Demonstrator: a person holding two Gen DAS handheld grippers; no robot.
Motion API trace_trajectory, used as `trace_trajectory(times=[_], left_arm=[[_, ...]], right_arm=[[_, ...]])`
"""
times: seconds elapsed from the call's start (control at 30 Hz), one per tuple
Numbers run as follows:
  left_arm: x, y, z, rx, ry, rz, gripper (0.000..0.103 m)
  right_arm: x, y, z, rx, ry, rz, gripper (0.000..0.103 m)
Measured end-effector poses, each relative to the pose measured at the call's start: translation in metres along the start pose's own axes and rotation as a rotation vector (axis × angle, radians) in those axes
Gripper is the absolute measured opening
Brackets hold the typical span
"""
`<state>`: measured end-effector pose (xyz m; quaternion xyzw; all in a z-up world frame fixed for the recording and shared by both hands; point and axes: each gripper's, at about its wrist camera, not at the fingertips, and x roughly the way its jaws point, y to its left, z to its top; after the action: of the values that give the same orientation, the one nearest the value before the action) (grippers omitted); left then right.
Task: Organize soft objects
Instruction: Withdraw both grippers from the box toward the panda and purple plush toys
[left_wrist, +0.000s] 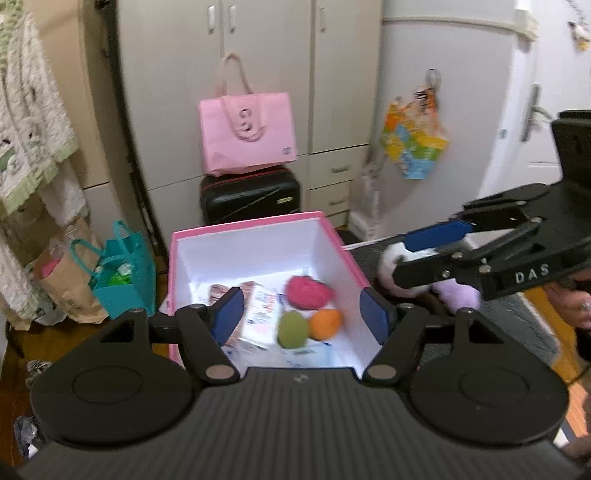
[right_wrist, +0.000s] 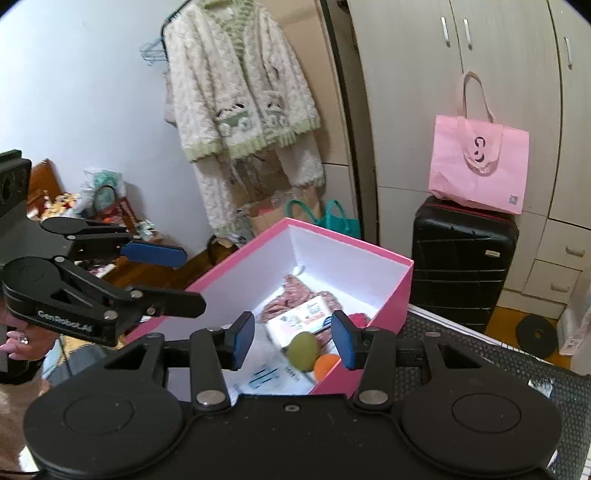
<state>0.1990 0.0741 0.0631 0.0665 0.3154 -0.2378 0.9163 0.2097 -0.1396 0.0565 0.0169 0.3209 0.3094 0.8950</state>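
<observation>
Lengthwise, pink box (left_wrist: 258, 225) pointing away.

Cream wardrobe (left_wrist: 258, 74) – black suitcase (left_wrist: 251, 197) before it; white wall (right_wrist: 74, 92), wooden floor (right_wrist: 517, 317).

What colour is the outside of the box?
Pink box; the right wrist view shows it best.

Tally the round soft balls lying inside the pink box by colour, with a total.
Pink ball: 1
Green ball: 1
Orange ball: 1
Total in the box: 3
</observation>
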Motion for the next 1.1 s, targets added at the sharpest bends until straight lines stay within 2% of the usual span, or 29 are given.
trace_trajectory(times=[0.1,0.27,0.37,0.5,0.57,0.63,0.87,1.1], left_arm=[[-0.019,-0.013,-0.003,0.027,0.004,-0.041,0.069],[-0.044,-0.033,-0.011,0.061,0.018,-0.059,0.069],[-0.057,-0.046,-0.017,0.082,0.012,-0.049,0.081],[-0.064,-0.064,-0.027,0.118,0.018,-0.050,0.083],[-0.063,-0.075,-0.033,0.139,0.035,-0.058,0.087],[-0.059,-0.084,-0.039,0.158,0.049,-0.067,0.090],[-0.036,-0.118,-0.045,0.200,0.091,-0.122,0.095],[-0.002,-0.142,-0.050,0.178,0.103,-0.202,0.096]], right_arm=[[-0.021,0.005,-0.005,-0.009,-0.006,0.023,0.055],[-0.052,0.013,-0.015,-0.029,-0.011,0.049,0.059],[-0.070,0.017,-0.024,-0.054,-0.023,0.041,0.065],[-0.090,0.017,-0.039,-0.070,-0.037,0.027,0.072],[-0.098,0.016,-0.050,-0.087,-0.037,0.015,0.080],[-0.104,0.013,-0.060,-0.096,-0.039,0.002,0.084],[-0.116,-0.008,-0.093,-0.062,-0.027,-0.061,0.090],[-0.114,-0.029,-0.126,-0.079,-0.009,-0.140,0.093]])
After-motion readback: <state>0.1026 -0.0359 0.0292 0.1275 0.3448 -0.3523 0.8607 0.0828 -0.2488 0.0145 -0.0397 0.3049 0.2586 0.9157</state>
